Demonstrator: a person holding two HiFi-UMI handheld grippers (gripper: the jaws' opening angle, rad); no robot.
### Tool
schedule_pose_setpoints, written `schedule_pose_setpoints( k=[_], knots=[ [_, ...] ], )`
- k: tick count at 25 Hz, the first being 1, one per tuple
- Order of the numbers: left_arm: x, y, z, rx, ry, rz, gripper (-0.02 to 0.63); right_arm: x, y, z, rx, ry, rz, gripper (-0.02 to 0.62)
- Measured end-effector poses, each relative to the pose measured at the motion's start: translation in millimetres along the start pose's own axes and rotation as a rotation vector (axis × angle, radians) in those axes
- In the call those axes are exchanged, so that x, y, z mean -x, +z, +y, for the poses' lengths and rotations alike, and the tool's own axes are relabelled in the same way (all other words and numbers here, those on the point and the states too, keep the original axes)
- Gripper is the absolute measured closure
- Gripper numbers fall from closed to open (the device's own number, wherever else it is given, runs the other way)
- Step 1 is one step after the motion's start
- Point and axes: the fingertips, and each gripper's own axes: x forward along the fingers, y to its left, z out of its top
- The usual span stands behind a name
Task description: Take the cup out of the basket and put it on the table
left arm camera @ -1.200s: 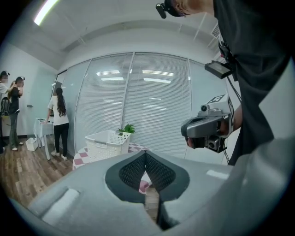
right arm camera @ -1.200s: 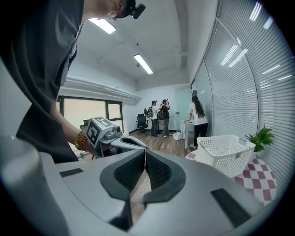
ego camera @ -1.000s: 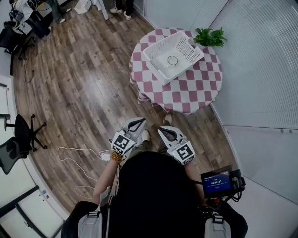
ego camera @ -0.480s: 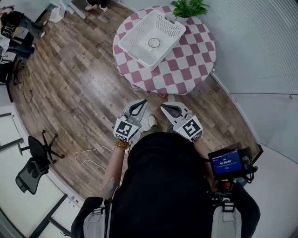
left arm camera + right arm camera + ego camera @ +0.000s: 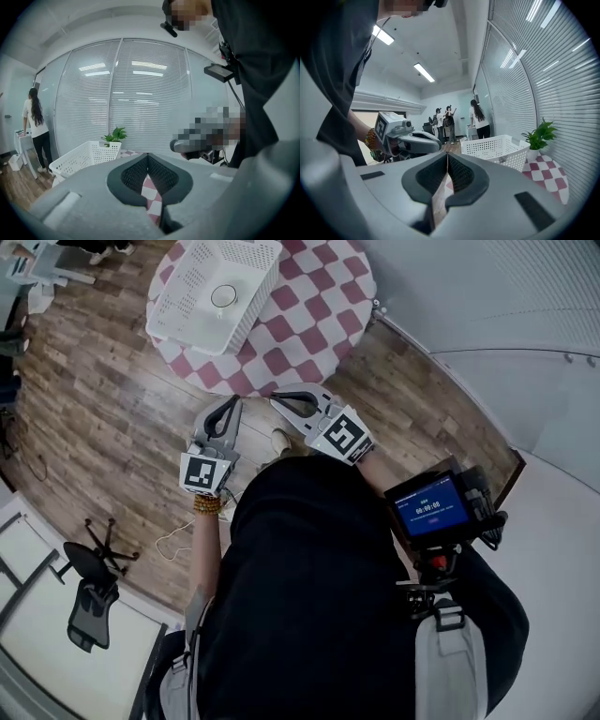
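Standing at the round checked table (image 5: 314,306), the person holds both tools short of its near edge, over the wooden floor (image 5: 103,418). The cup (image 5: 223,296) sits inside the white basket (image 5: 173,326), which rests on the table's far-left part. The cup is well apart from both sets of fingertips, with the basket's near wall and a strip of tablecloth between them.

The left gripper (image 5: 233,401) points towards the table. Its own view shows the two dark pads pressed together at the tip (image 5: 147,155) with nothing between them. The right gripper (image 5: 276,397), just beside it, aims the same way, and its pads meet at the tip too (image 5: 447,154), so it is also empty. Neither tool touches the table or the basket.

From above the cup shows as a pale ring. It stands upright on the basket's floor with its mouth facing up, so its long axis runs straight up from the table. No handle can be made out.

In the right gripper view the basket (image 5: 497,148) stands on the table (image 5: 548,172) with a small green plant (image 5: 540,135) at the table's far side, against the blinds. The left gripper (image 5: 412,138) shows off to the side there.
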Motion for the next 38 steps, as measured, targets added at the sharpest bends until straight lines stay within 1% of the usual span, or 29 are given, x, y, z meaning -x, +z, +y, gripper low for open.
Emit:
schedule_pose_setpoints(
  k=[3, 7, 9, 12, 13, 15, 17, 19, 22, 25, 29, 34, 36, 38],
  knots=[
    [-23.6, 12.3, 11.4, -0.041, -0.005, 0.035, 0.601, -2.0, -0.8, -32.4, -0.015, -0.003, -0.024, 0.584],
    [-60.4, 24.3, 19.4, -0.089, 0.022, 0.116, 0.601, 3.6, -9.9, -82.1, -0.055, -0.004, -0.041, 0.584],
    [-72.5, 27.5, 22.6, -0.142, 0.018, 0.183, 0.601, 3.6, -13.7, -103.6, -0.067, -0.003, -0.046, 0.584],
    [-87.3, 27.8, 27.9, -0.256, -0.018, 0.301, 0.601, 4.7, -23.2, -129.5, -0.087, -0.004, -0.047, 0.584],
    [-90.6, 28.1, 31.5, -0.29, -0.011, 0.333, 0.601, 6.0, -29.2, -137.4, -0.089, -0.002, -0.043, 0.584],
    [-91.6, 31.1, 45.4, -0.331, 0.031, 0.374, 0.601, 6.7, -41.0, -147.9, -0.086, 0.012, -0.033, 0.584],
    [-94.1, 34.3, 62.5, -0.337, 0.054, 0.391, 0.601, 14.4, -48.3, -153.9, -0.089, 0.013, -0.011, 0.584],
    [-101.3, 32.1, 81.2, -0.343, 0.053, 0.419, 0.601, 27.0, -50.4, -163.0, -0.092, -0.015, 0.015, 0.584],
    [-114.7, 23.4, 118.6, -0.405, 0.049, 0.498, 0.601, 35.0, -52.1, -182.4, -0.105, -0.082, 0.018, 0.584],
    [-145.1, 12.5, 155.2, -0.465, 0.003, 0.55, 0.601, 43.8, -53.6, -202.6, -0.125, -0.179, -0.002, 0.584],
    [-180.7, -20.1, 182.0, -0.518, -0.106, 0.632, 0.601, 64.1, -63.7, -217.3, -0.156, -0.275, -0.005, 0.584],
    [-215.6, -61.0, 202.1, -0.517, -0.241, 0.773, 0.6, 84.7, -69.8, -243.9, -0.213, -0.405, -0.027, 0.584],
    [-222.0, -77.8, 207.0, -0.514, -0.273, 0.832, 0.573, 86.8, -68.3, -248.0, -0.232, -0.43, -0.037, 0.584],
    [-226.6, -96.3, 213.4, -0.513, -0.295, 0.895, 0.517, 85.1, -68.3, -247.7, -0.247, -0.443, -0.044, 0.584]
  ],
)
